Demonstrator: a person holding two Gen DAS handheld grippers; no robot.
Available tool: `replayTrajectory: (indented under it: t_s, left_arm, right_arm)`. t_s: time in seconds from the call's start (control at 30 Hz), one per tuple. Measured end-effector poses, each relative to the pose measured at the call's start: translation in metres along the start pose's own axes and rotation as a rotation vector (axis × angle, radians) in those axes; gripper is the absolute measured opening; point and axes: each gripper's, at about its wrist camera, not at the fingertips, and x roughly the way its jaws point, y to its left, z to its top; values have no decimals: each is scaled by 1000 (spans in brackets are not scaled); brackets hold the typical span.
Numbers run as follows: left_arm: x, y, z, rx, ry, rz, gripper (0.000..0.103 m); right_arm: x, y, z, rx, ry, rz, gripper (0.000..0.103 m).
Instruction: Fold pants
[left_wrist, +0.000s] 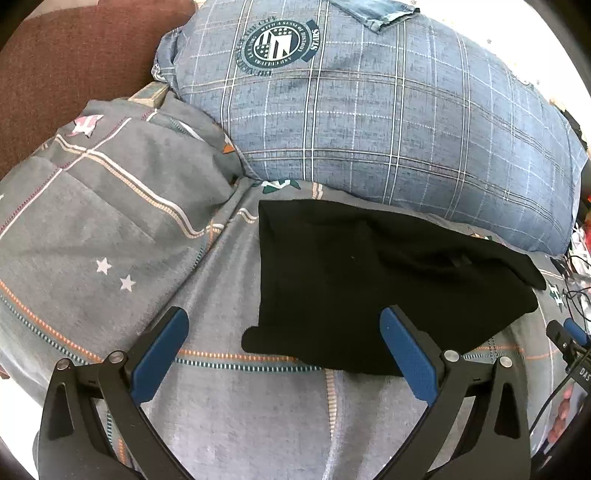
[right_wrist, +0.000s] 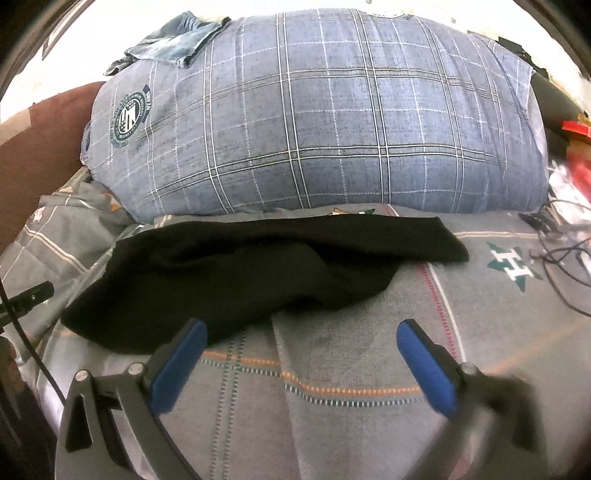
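Observation:
The black pants (left_wrist: 369, 280) lie folded into a compact bundle on the grey bed sheet (left_wrist: 240, 406), just in front of the big blue plaid pillow. My left gripper (left_wrist: 284, 325) is open and empty, hovering just short of the bundle's near left corner. In the right wrist view the pants (right_wrist: 240, 273) lie across the middle, with one flap reaching right. My right gripper (right_wrist: 301, 338) is open and empty above the sheet (right_wrist: 332, 424), close to the bundle's near edge. The right gripper's tip also shows at the left wrist view's right edge (left_wrist: 569, 334).
A blue plaid pillow (left_wrist: 388, 110) fills the back, with a denim piece (right_wrist: 173, 44) on top. A grey patterned quilt (left_wrist: 92, 206) bulges at the left beside a brown headboard (left_wrist: 66, 62). Black cables (right_wrist: 561, 258) and red clutter (right_wrist: 576, 129) lie at the right.

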Motion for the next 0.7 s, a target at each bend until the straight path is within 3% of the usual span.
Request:
replayTrajectory:
  t_s: [0.37,0.57,0.7]
  left_arm:
    - [28,14,-34,-91,111,-50,103]
    - [47,12,-32,-174,152,-127,103]
    - [61,-3,-27,-158,167,-146,103]
  right_arm:
    - [16,-29,-5,102,41,105,101]
    - [42,-37,-1,192,72,207,101]
    - [58,-47,5,273,71,241,101]
